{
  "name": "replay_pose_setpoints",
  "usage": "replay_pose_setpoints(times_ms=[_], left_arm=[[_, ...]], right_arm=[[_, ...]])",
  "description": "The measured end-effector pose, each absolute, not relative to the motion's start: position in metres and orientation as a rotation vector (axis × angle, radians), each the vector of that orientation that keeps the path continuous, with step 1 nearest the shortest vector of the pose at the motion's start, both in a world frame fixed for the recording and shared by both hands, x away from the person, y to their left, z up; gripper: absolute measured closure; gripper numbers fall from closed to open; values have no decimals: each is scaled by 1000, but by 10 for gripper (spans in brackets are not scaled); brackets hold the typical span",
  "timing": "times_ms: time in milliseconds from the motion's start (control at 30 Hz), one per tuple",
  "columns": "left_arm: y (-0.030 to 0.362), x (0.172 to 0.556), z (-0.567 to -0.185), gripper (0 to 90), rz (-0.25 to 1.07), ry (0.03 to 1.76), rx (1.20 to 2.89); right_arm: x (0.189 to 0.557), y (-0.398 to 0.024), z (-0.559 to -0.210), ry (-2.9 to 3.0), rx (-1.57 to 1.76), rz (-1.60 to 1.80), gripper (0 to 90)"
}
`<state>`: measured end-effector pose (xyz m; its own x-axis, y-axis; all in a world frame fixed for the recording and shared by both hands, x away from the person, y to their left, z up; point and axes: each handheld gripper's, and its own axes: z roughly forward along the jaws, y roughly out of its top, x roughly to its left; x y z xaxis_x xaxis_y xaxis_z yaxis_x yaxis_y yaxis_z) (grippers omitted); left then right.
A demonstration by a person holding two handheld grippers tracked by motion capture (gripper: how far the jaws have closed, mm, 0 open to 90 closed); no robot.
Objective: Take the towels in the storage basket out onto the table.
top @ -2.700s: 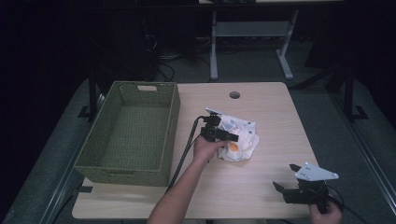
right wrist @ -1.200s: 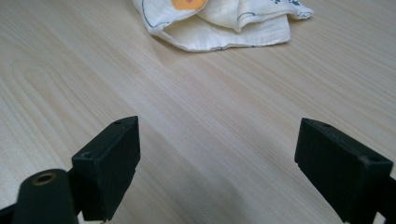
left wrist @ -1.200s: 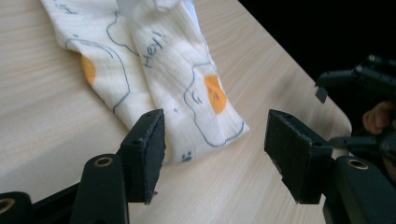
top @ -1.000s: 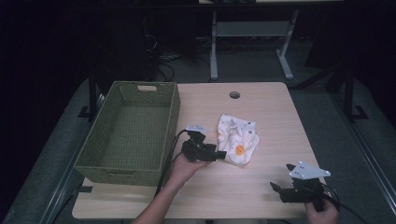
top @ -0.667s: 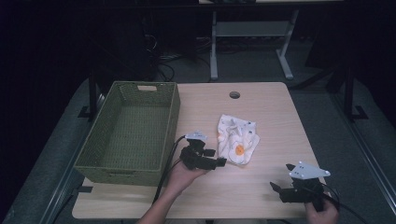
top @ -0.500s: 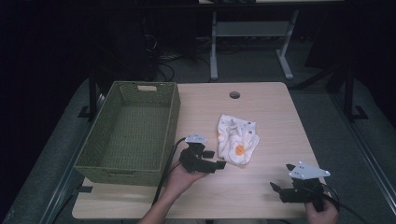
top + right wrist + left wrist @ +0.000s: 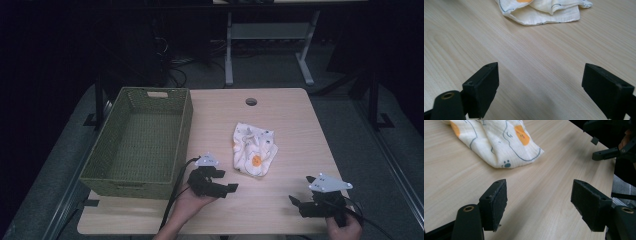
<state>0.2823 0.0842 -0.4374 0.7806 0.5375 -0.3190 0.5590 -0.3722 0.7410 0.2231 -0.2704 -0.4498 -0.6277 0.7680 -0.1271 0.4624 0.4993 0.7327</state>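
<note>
Left tongs (image 7: pixel 231 188) just opened wide; right tongs (image 7: pixel 295 202) gape

A light wooden table (image 7: pixel 280 125) with a visible grain carries everything here, and a small round hole (image 7: pixel 251 101) sits near its far edge. On its left part stands a green woven basket (image 7: pixel 186 130), rectangular and open at the top, with a handle slot in its far wall. Near the middle lies a crumpled white cloth (image 7: pixel 254 154) printed with orange spots and thin dark line drawings, well apart from the hole and near the basket, with bare wood all round it.
</note>
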Motion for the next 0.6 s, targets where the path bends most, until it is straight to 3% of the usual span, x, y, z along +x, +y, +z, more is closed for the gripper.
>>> replay_pose_setpoints(times_ms=[600], left_arm=[[94, 258, -449, 284, 32, 806, 2050]], right_arm=[[221, -267, -451, 2317, 1006, 934, 140]])
